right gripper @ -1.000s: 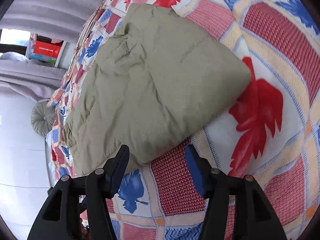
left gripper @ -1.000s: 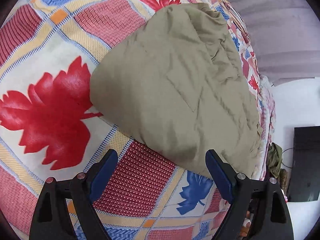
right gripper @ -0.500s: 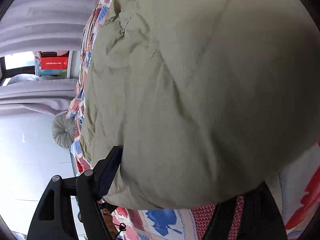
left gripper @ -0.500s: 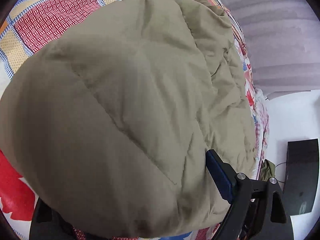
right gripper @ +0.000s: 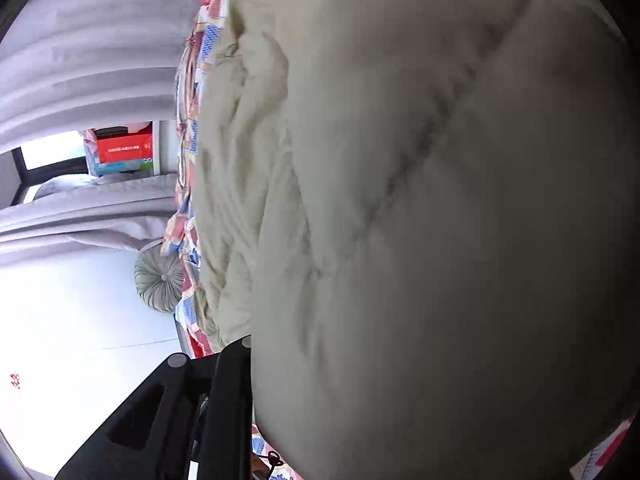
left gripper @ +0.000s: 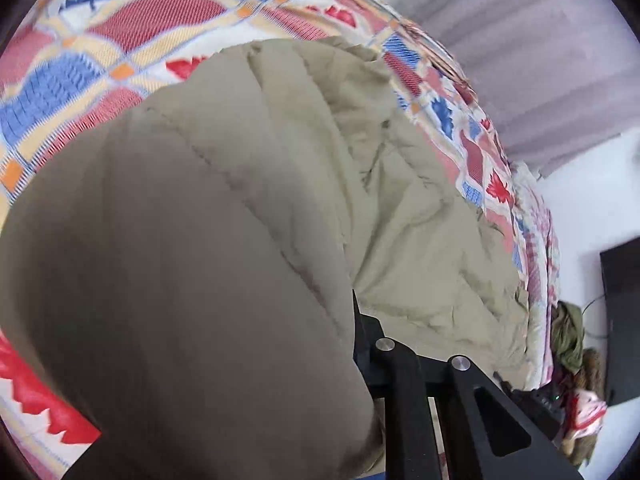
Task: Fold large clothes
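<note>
Khaki padded garment (left gripper: 248, 216) lay lengthwise along the bed (left gripper: 80, 92), near end raised. Both claws had just closed on it; fabric hid their fingertips.

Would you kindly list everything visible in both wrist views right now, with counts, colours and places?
Padded garment: one, khaki-olive, on the bed, near edge bunched over both claws.
Bedspread: one, red, blue and cream leaf pattern, under the garment.
Curtains: grey-lilac, beyond the bed's far side.
Round cushion: one, grey, on the floor by the bed's edge.
Boxes: red over pale blue, stacked by the window.
Dark panel: one, black, against the white wall.
Clothes heap: olive and brown, on the floor at the bed's edge.
Left claw: black, just been closing, garment fabric between its fingers.
Right claw: black, just been closing, garment fabric between its fingers.
</note>
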A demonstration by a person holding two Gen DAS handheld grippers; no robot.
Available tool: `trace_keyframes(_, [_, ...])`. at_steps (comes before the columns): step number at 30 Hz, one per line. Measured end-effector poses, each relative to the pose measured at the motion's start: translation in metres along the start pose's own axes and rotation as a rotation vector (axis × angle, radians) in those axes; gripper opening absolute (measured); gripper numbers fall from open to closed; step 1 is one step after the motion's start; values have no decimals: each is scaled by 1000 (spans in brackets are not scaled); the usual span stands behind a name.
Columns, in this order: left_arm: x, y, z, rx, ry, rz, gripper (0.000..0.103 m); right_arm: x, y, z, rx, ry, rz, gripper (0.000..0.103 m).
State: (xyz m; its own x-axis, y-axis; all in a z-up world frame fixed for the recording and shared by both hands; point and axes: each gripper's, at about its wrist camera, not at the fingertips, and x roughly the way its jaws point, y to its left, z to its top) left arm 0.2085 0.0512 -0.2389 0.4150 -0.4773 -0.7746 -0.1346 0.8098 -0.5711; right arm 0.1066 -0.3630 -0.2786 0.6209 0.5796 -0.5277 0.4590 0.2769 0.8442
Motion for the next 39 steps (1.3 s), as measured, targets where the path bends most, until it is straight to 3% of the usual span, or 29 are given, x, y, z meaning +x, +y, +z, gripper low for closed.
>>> trace_keyframes(8, [-61,-5,-33,93,47,4,21,-39,4,-41,-17,48,11,19])
trace_keyframes(17, [-128,74,-139,31,199,47,21,-89,-46,-132,101,127,-35,19])
trace_keyframes(22, [-125,106,-173,-6,233,85,21,-94,-73,-154,128,142,-85,20])
trace_keyframes(26, [-125,109,-178,3,258,150,33,-88,-74,-150,120,154,-124,23])
trace_keyframes(31, [-161,94,-175,140,330,203,33,-98,-52,-146,99,226,-230,40])
trace_keyframes(36, [-225,79,-162,262,288,261,33,-133,-23,-150,-13,316,-335,40])
trace_keyframes(38, [-241,70,-150,296,244,261,33,-150,-7,-146,-78,333,-375,36])
trace_keyframes(39, [-246,66,-144,305,228,244,33,-156,2,-145,-110,328,-377,28])
